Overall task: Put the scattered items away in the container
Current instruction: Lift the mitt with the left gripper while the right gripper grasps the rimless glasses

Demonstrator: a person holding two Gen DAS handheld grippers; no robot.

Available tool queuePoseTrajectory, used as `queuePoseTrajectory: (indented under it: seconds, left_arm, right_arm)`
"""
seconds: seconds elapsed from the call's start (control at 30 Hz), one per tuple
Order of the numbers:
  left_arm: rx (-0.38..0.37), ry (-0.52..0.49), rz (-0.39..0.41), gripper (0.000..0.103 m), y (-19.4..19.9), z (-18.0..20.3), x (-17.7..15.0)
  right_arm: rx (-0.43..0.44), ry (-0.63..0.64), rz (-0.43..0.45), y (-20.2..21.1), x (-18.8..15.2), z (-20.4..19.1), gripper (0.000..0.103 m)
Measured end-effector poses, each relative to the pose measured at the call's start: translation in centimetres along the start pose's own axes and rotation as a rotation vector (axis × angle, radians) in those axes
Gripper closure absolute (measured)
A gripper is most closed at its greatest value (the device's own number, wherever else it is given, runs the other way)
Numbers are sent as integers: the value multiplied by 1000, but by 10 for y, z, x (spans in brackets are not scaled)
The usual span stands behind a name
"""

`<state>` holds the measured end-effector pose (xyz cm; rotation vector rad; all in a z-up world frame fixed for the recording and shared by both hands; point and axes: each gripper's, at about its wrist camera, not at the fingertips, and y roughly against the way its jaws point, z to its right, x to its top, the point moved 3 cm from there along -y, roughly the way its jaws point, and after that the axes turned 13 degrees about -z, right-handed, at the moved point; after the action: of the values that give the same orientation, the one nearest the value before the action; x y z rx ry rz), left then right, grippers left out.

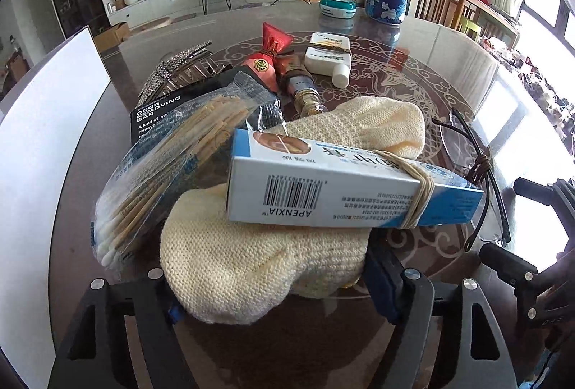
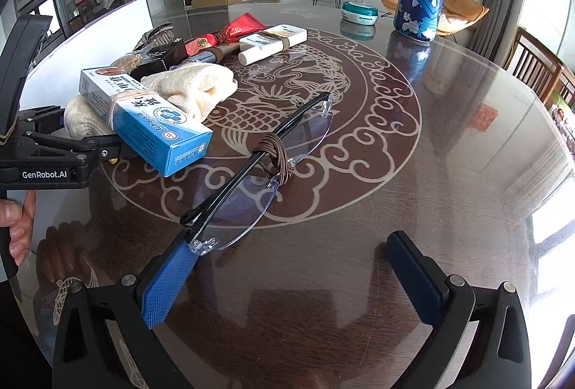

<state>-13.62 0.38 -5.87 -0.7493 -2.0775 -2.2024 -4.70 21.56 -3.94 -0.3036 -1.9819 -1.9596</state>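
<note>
- Left gripper [image 1: 280, 295] clamps the cream knitted cloth [image 1: 258, 266]; the blue-and-white box [image 1: 345, 187] rests on top and could slide off if lifted.
- Right gripper [image 2: 294, 277] gapes open, near the glasses [image 2: 258, 166].
- White container [image 1: 46, 123] stands far left.
- Glossy glass table [image 2: 413, 209], bright living room.

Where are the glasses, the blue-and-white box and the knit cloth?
glasses [image 2: 251, 169]: right wrist view, on the black temple arm beside the brown cord.
blue-and-white box [image 1: 323, 187]: left wrist view, on the white side by the barcode.
knit cloth [image 1: 258, 266]: left wrist view, on the near lobe.
</note>
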Motion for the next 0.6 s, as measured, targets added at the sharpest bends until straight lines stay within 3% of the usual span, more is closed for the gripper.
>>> queuePoseTrajectory:
  seconds: [0.07,0.3,0.43,0.6]
  left_arm:
    - [3,11,7,38,6,2,-12]
    - [22,108,6,38,29,-4,-71]
    - [40,69,-28,16,30,-2,-88]
    - [31,57,-40,8,30,-6,-92]
  right_arm:
    - [0,0,0,0,1,0,0]
    - [0,0,0,0,0,0,0]
    - [0,0,0,0,0,0,0]
    - [0,1,0,0,-1,0,0]
